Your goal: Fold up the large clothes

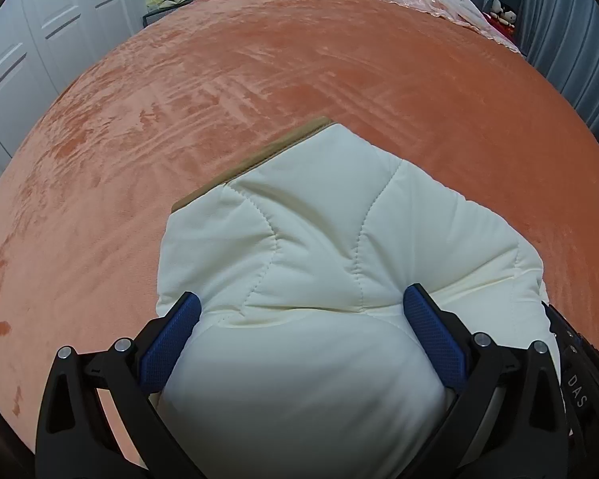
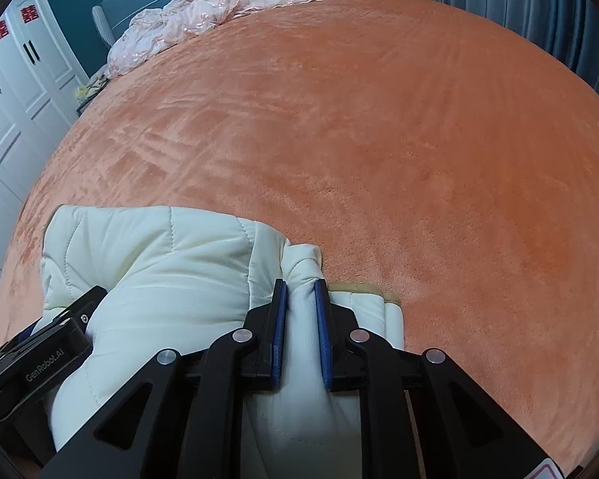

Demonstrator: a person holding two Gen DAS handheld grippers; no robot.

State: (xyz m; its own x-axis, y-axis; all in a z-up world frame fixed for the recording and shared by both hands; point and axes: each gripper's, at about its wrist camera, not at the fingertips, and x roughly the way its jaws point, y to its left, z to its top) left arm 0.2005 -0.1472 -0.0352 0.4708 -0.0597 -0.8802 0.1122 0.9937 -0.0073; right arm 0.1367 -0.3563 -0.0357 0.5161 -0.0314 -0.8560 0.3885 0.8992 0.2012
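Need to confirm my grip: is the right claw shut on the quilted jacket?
Shut: the right claw pinches a bunched ridge of the cream quilted jacket between its blue pads.

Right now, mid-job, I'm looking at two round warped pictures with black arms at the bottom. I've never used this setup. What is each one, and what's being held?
These are not robot arms. A person holds a two-finger clamp tool in each hand, and a wide-angle camera on each tool looks forward along its fingers, which warps the picture.

The left wrist view shows the left gripper: its blue pads stand wide apart on either side of a puffy cream quilted jacket, straddling it rather than clearly pinching it.

The right wrist view shows the right gripper, with its pads squeezed onto a bunched fold of the same jacket. The black block at lower left there is the other tool.

The jacket lies on an orange bedspread. Pink bedding is heaped at the far end.
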